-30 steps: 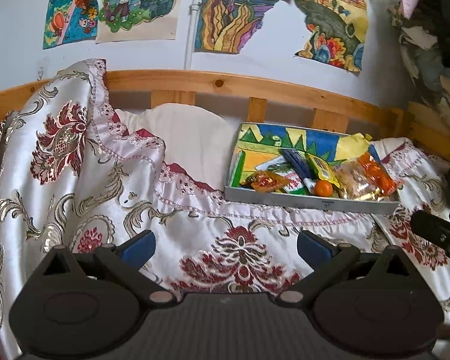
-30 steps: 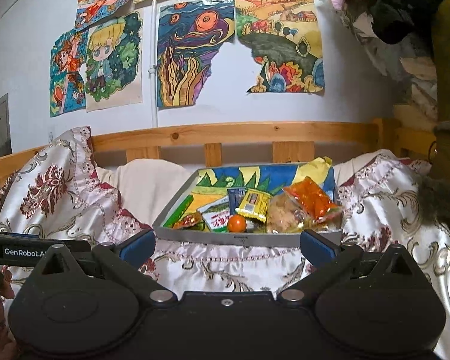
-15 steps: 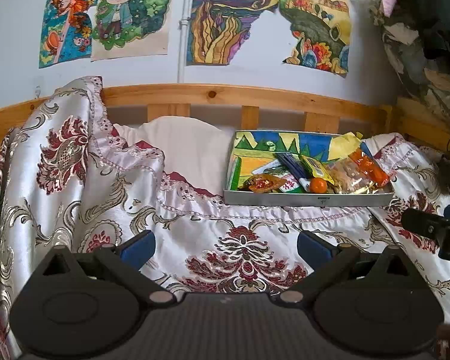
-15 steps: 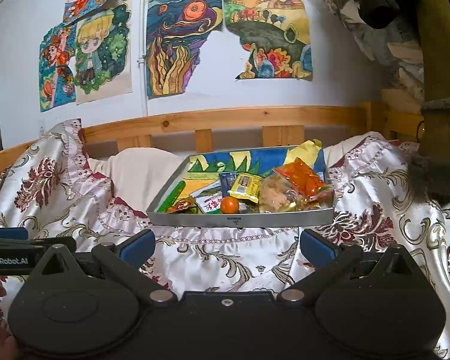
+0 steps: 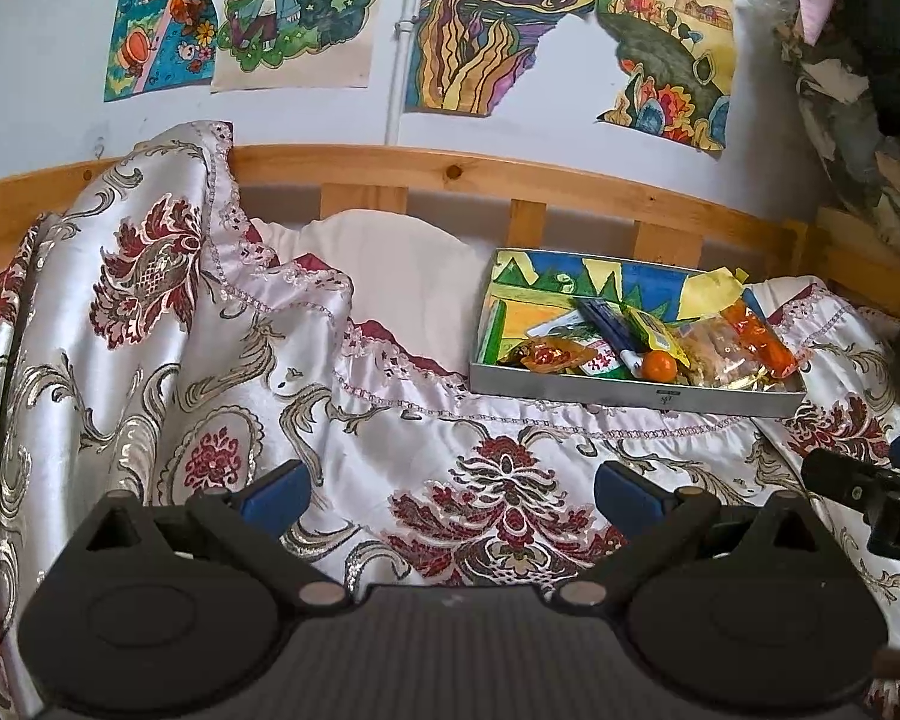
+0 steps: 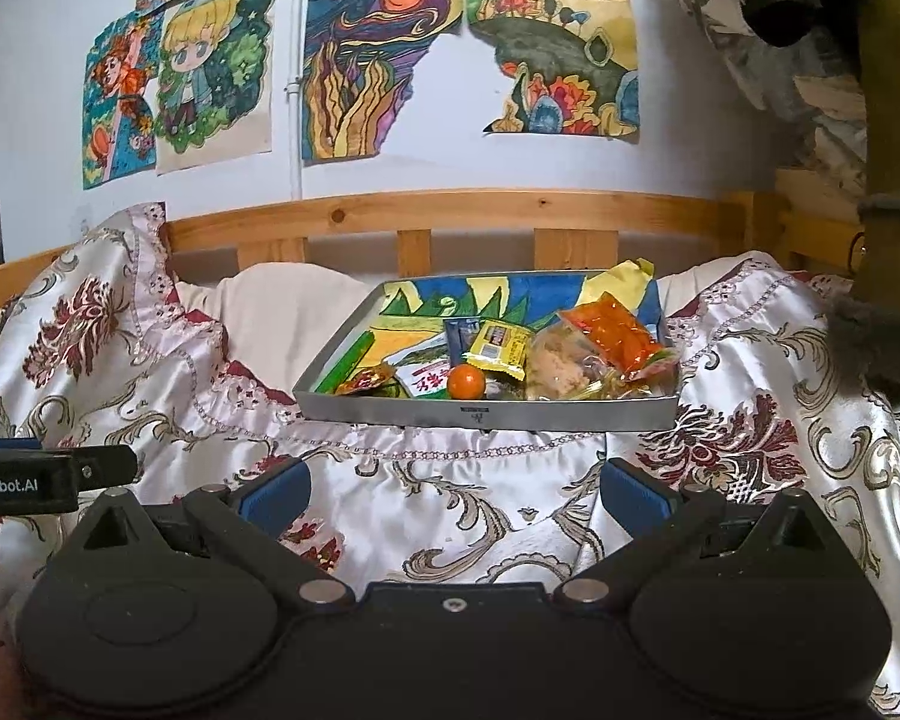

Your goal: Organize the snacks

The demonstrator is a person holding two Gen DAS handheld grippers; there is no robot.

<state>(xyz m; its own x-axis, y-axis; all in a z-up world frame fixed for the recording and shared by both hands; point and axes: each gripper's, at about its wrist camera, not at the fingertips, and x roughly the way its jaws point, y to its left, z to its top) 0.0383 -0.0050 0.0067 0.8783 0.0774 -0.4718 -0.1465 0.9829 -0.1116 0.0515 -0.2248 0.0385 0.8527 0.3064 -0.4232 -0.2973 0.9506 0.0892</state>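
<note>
Both wrist views face the wall low over the bedspread (image 5: 390,420), sharing the tray (image 6: 486,414).

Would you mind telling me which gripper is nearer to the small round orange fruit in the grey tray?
Right, by my estimate. The right gripper faces the orange fruit almost straight ahead, short of the grey tray. The left gripper sits further left, fruit off to its right.

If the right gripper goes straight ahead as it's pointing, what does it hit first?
Likely the front wall of the grey snack tray, near the small orange fruit. The right gripper is open over the floral bedspread; depth is unclear.
</note>
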